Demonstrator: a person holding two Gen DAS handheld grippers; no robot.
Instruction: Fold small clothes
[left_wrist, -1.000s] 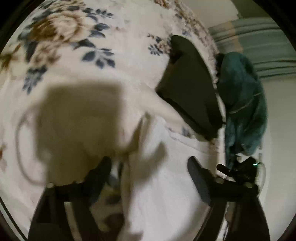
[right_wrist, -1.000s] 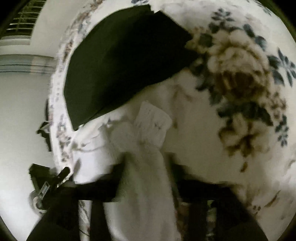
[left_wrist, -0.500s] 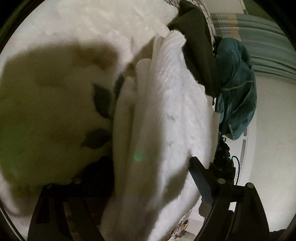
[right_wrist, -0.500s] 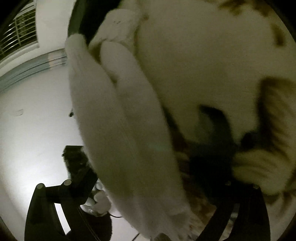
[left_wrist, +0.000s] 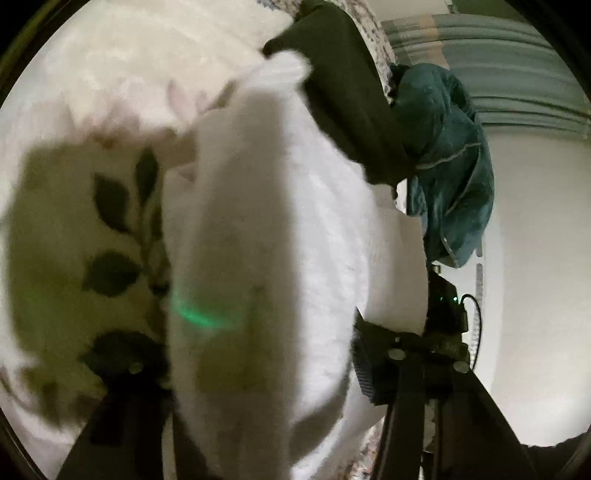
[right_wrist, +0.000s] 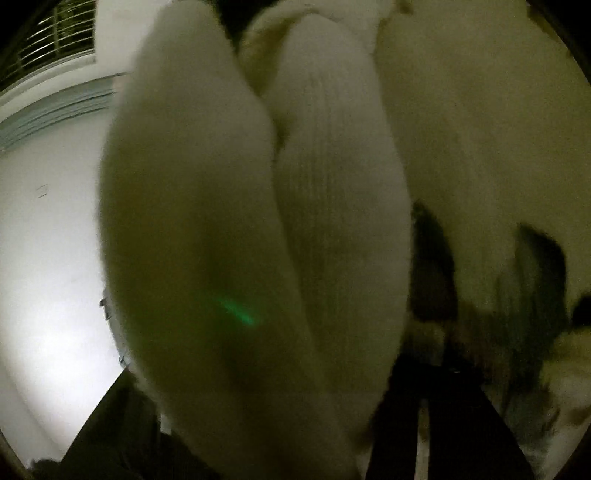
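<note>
Left wrist view: the left hand-held gripper (left_wrist: 258, 391) is closing, the white garment (left_wrist: 266, 221) bunched between its fingers on the floral bed (left_wrist: 74, 92). A dark cloth (left_wrist: 351, 110) lies beyond the garment, a teal one (left_wrist: 450, 158) past that.

Right wrist view: the right hand-held gripper (right_wrist: 280, 424) is closing too, two ribbed folds of the garment (right_wrist: 332, 184) between its fingers; only here a barred window (right_wrist: 55, 40) shows. Folding looks barely begun; squaring and flattening remain.

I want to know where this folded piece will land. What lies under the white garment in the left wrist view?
Under the white garment lies the cream floral blanket, leaves showing at its left. At its far end it overlaps a dark garment. The blanket directly beneath is covered.
</note>
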